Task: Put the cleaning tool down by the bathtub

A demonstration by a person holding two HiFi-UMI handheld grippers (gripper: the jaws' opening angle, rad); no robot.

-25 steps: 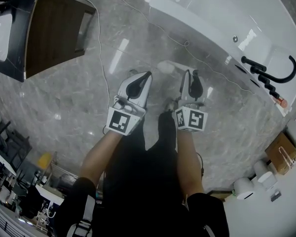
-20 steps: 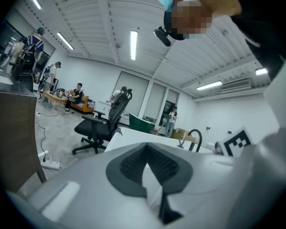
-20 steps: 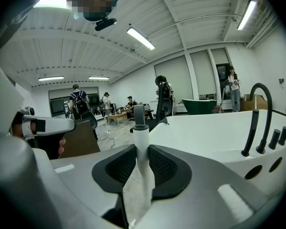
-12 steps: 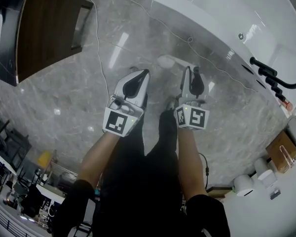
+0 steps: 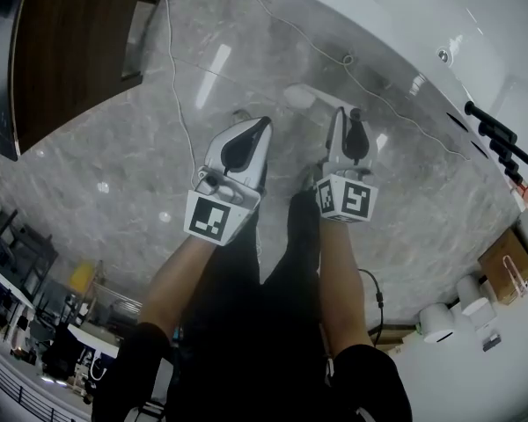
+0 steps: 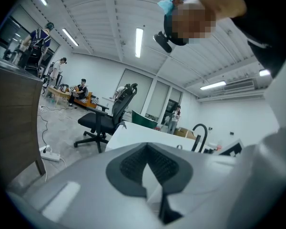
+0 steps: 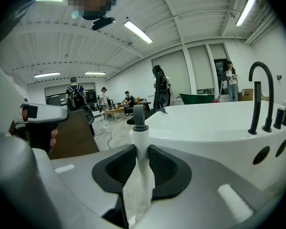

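the head view looks down on both tools over a shiny grey marble floor (image 5: 114, 174). only the two gripper views show the jaws from close up.

in the right gripper view, the right gripper (image 7: 139, 163) is squeezed tight on the white stick-shaped cleaning tool with a grey cap (image 7: 139, 128). the tool stands up between the dark pads. in the head view only a short white bit of that tool (image 5: 304, 95) pokes out past the right gripper (image 5: 348, 117). i cannot tell if it touches the floor.

the left gripper view shows the left gripper (image 6: 148, 168) with its jaws pressed together and nothing in them. from above, the left gripper (image 5: 260, 130) is just beside the right one and is not touching the tool.

the big white bathtub (image 7: 205, 123) is close in front of the cleaning tool. in the head view the bathtub (image 5: 396, 16) runs across the top right, and the tool is over the floor near its side. a curved black tap (image 7: 260, 94) sits on the tub's edge.

a dark brown wooden cabinet (image 5: 70, 51) stands at the left, and a thin white cable (image 5: 180, 104) lies on the floor. the left gripper view also shows a black office chair (image 6: 107, 120) and long ceiling lights (image 6: 138, 42).
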